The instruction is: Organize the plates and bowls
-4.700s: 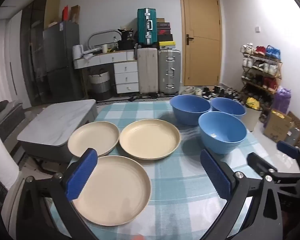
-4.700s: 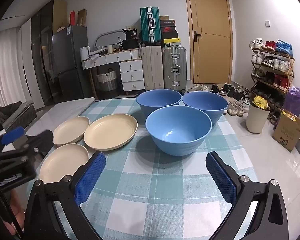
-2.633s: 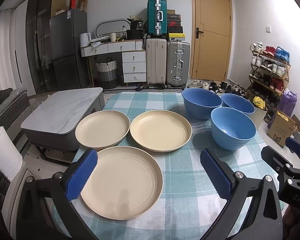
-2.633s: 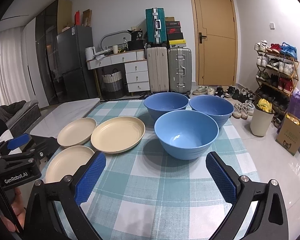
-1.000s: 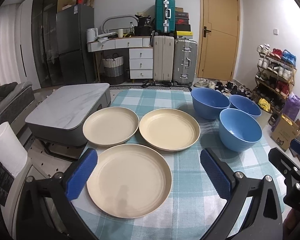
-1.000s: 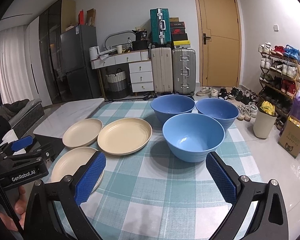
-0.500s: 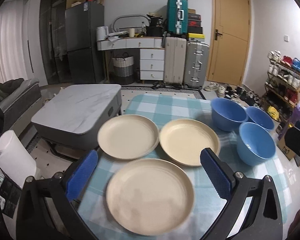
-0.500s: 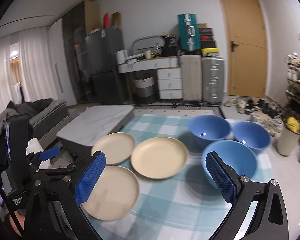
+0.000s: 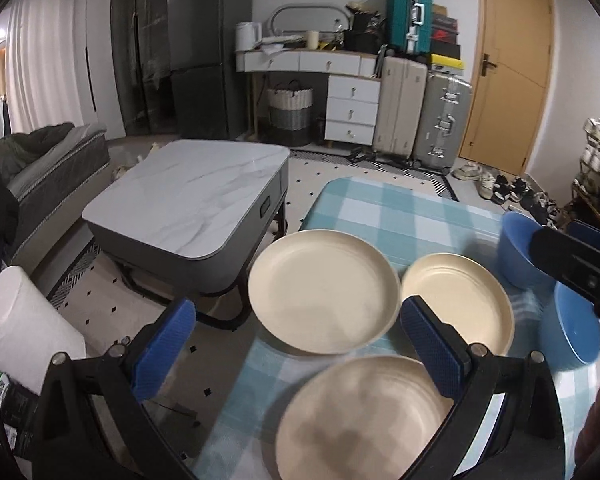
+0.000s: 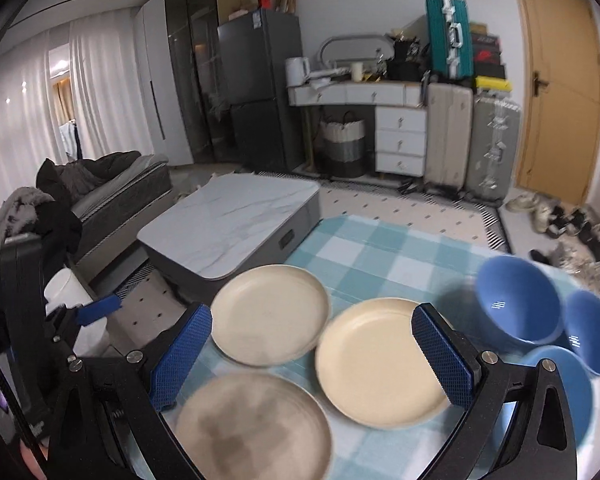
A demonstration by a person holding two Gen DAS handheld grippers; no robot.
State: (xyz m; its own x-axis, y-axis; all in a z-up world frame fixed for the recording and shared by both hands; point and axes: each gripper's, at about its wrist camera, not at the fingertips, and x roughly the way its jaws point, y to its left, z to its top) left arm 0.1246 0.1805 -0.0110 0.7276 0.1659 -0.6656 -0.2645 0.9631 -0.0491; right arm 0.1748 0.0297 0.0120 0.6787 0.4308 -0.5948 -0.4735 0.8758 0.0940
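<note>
Three cream plates lie on the teal checked tablecloth (image 9: pixel 400 216): a far-left plate (image 9: pixel 324 292), a far-right plate (image 9: pixel 460 300) and a near plate (image 9: pixel 360 416). My left gripper (image 9: pixel 298 346) hangs open and empty above the near and far-left plates. Three blue bowls (image 10: pixel 518 304) cluster at the right of the cloth (image 10: pixel 380 248). My right gripper (image 10: pixel 312 356) is open and empty, hovering over the far-left plate (image 10: pixel 270 314), far-right plate (image 10: pixel 380 364) and near plate (image 10: pixel 252 424). The right gripper's body (image 9: pixel 576 256) partly hides a bowl (image 9: pixel 516 248) in the left wrist view.
A low marble-top table (image 9: pixel 188 200) stands just left of the cloth's edge. A white paper roll (image 9: pixel 28 320) sits at the near left. Suitcases (image 9: pixel 444 120), a white drawer unit, a fridge and a door line the back wall. A sofa lies at far left.
Both views have swung left: the plates now sit centre to right and the bowls have slid to the right edge. Nothing on the cloth has moved, and both grippers stay open.
</note>
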